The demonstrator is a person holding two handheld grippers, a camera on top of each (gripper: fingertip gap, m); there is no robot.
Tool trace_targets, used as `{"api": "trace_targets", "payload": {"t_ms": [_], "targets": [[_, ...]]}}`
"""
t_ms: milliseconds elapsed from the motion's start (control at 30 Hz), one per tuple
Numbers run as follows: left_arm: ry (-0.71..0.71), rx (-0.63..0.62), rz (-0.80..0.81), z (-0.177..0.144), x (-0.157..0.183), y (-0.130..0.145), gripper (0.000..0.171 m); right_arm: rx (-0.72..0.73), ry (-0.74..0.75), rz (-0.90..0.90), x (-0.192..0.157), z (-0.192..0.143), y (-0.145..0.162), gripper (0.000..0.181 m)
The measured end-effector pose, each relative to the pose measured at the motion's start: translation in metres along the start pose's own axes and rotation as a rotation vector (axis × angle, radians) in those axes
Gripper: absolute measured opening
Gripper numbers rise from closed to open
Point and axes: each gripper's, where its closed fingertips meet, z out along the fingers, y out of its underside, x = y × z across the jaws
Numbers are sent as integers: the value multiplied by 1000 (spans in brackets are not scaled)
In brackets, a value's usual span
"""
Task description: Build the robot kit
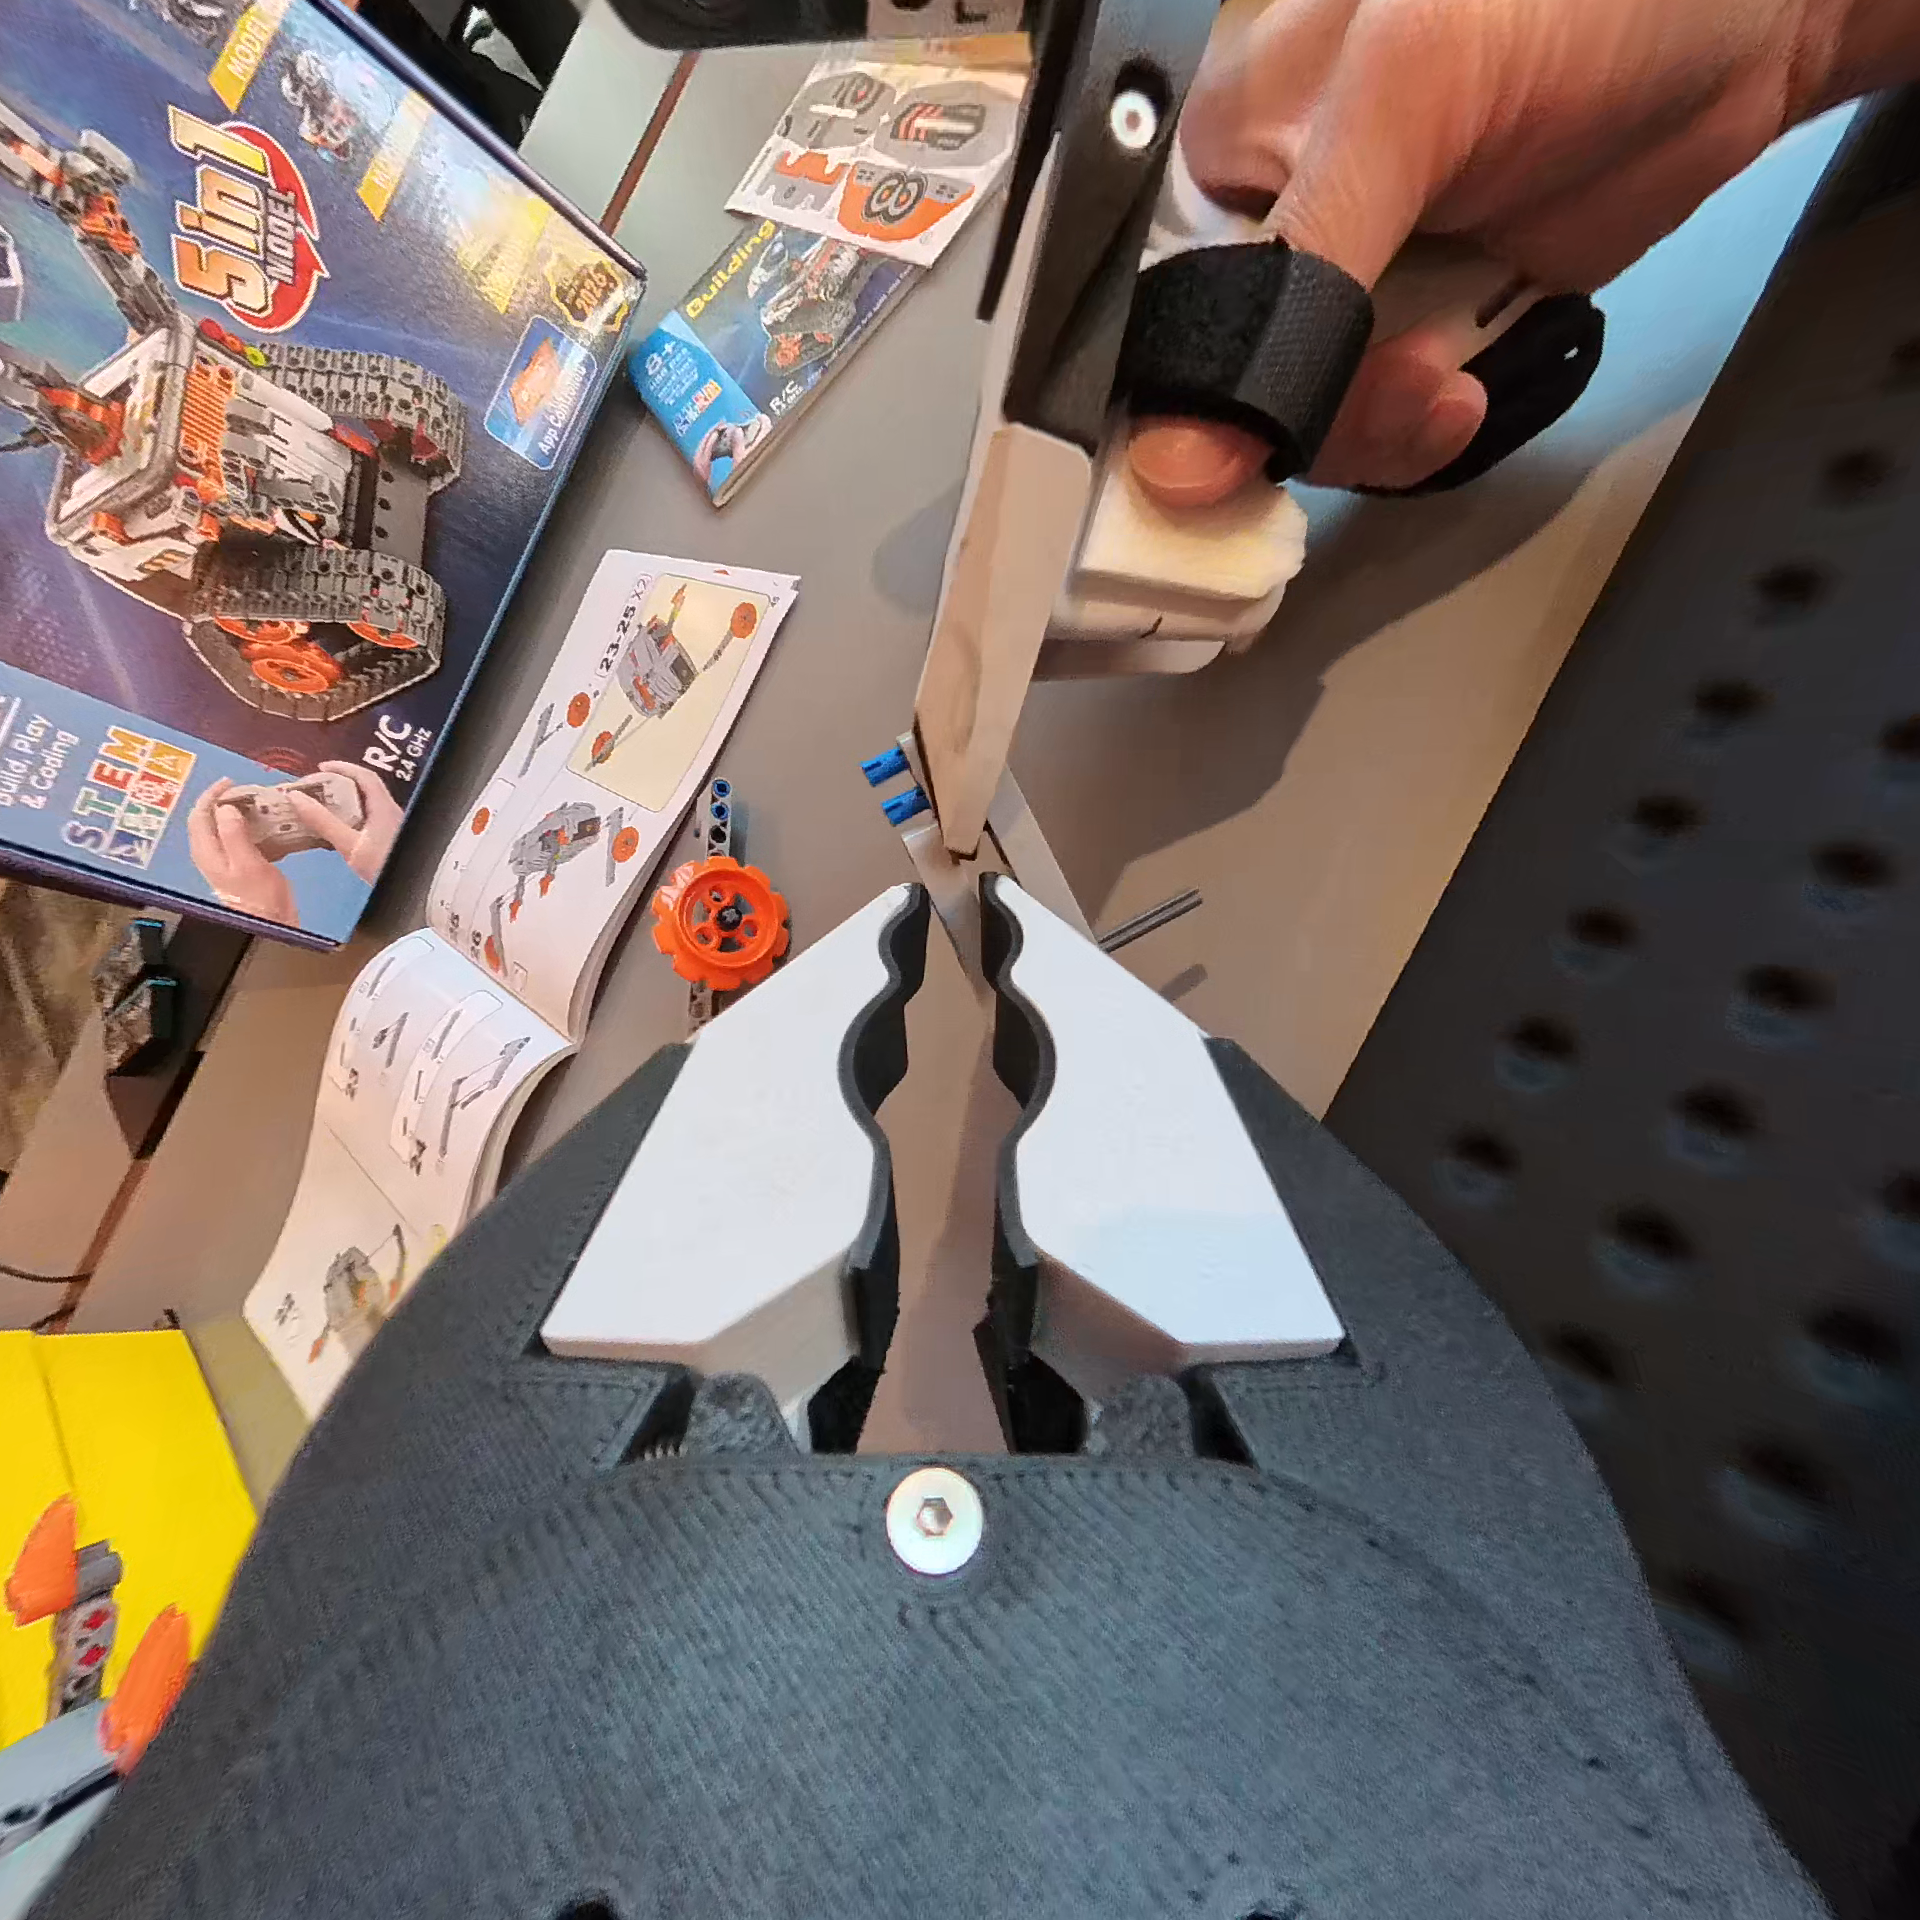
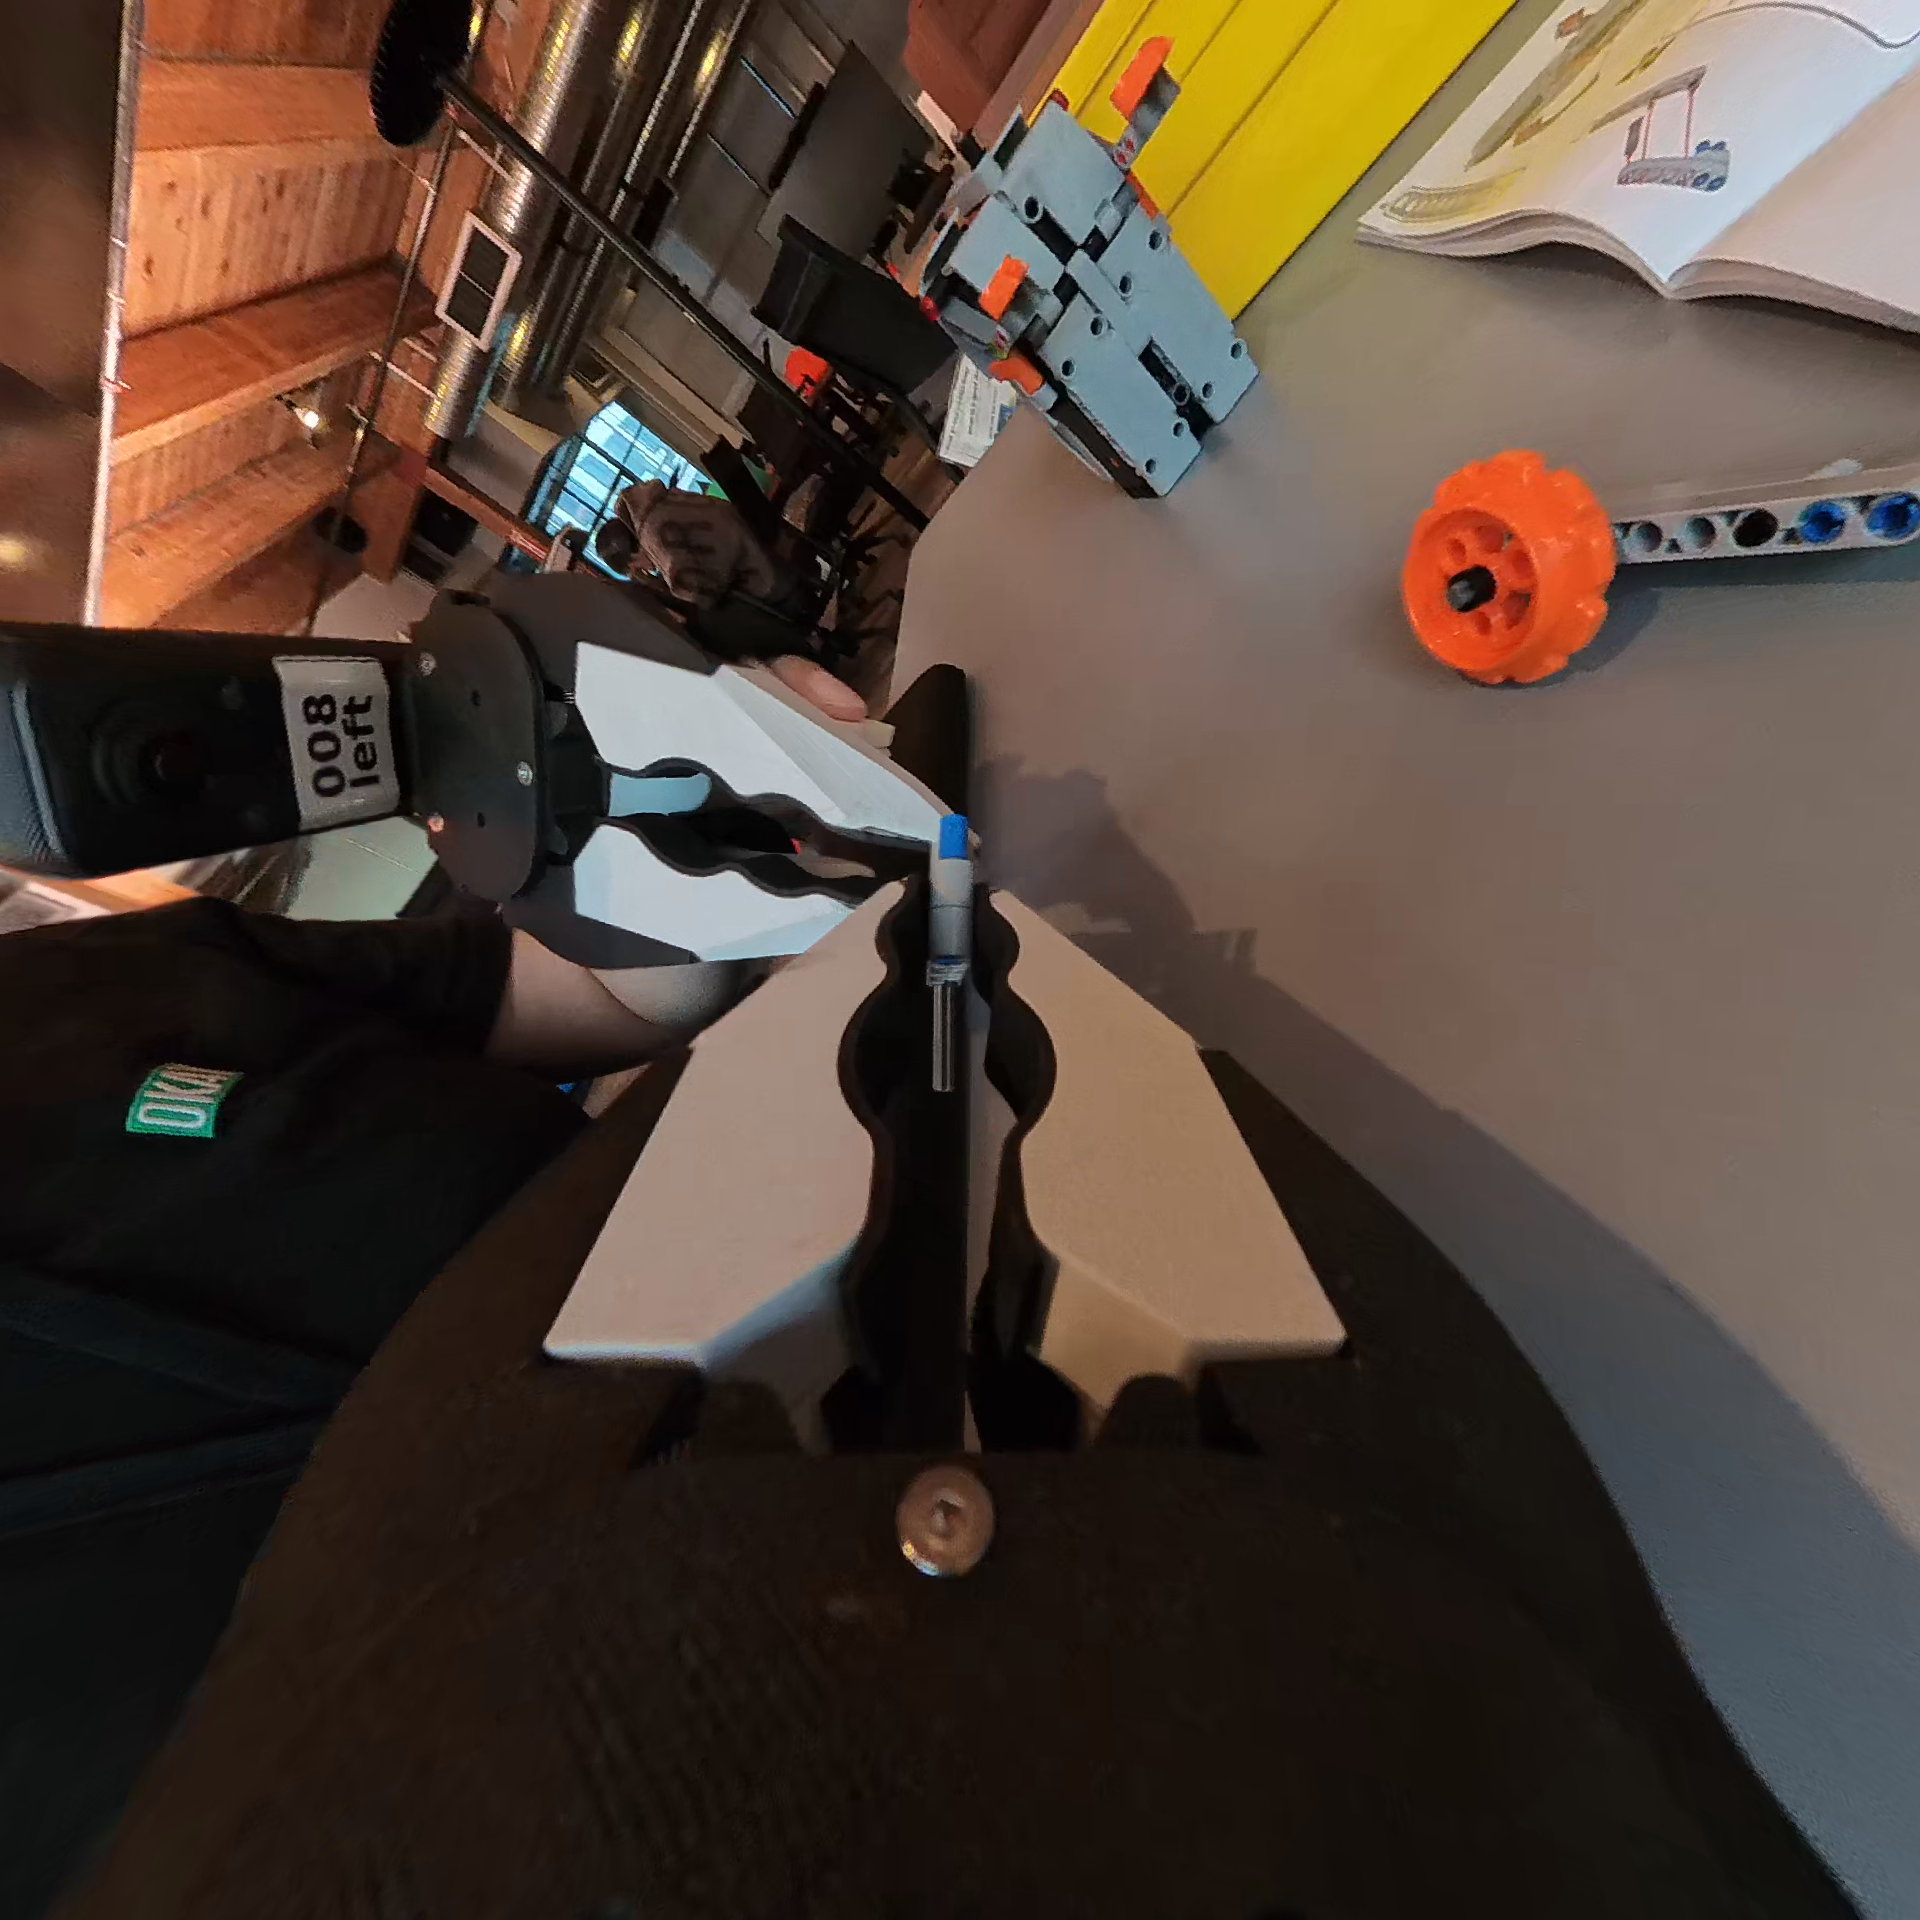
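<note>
My left gripper (image 1: 951, 899) and my right gripper (image 2: 951, 899) meet tip to tip above the grey table (image 1: 831, 644). Both are shut on one small grey beam (image 1: 954, 930) that has two blue pins (image 1: 883, 774) sticking out of its side. In the right wrist view the beam (image 2: 951, 914) shows edge-on between my fingers, with a blue pin (image 2: 953, 833) on top and a thin dark axle (image 2: 943, 1039) below. The right gripper (image 1: 961, 847) comes down from above, held by a hand. The left gripper (image 2: 925, 842) reaches in from the left.
An orange wheel (image 1: 719, 925) (image 2: 1503, 566) lies on a long grey beam (image 2: 1766, 525) beside an open instruction booklet (image 1: 623, 748). A toy box (image 1: 208, 416), a sticker sheet (image 1: 883, 145), a small booklet (image 1: 779, 332), a yellow box (image 2: 1247, 125) and a grey assembly (image 2: 1091, 322) surround it. Less than 4 cm separates the two grippers' tips. Both grippers' tips are roughly 10 centimetres from the orange wheel (image 1: 719, 925). The right camera catches it too, in the right wrist view (image 2: 1456, 577).
</note>
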Motion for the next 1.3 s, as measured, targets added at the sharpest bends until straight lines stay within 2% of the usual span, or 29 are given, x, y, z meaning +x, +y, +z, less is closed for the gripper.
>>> {"api": "trace_targets", "payload": {"t_ms": [167, 300, 467, 800, 933, 1300], "targets": [[35, 38, -33, -1, 0, -2, 8, 1, 7, -14, 0, -1, -1, 6], [20, 3, 19, 0, -1, 1, 7, 6, 42, -58, 3, 1, -1, 6], [-58, -62, 162, -1, -12, -4, 7, 87, 41, -73, 0, 0, -14, 6], [-85, -92, 143, 1, -25, -17, 7, 204, 8, 0, -2, -9, -29, 6], [-62, -98, 134, 1, -26, -17, 7, 209, 22, -21, -2, -9, -30, 6], [-7, -153, 233, 3, -22, -13, 7, 176, 50, -40, 2, -7, -26, 7]]}}
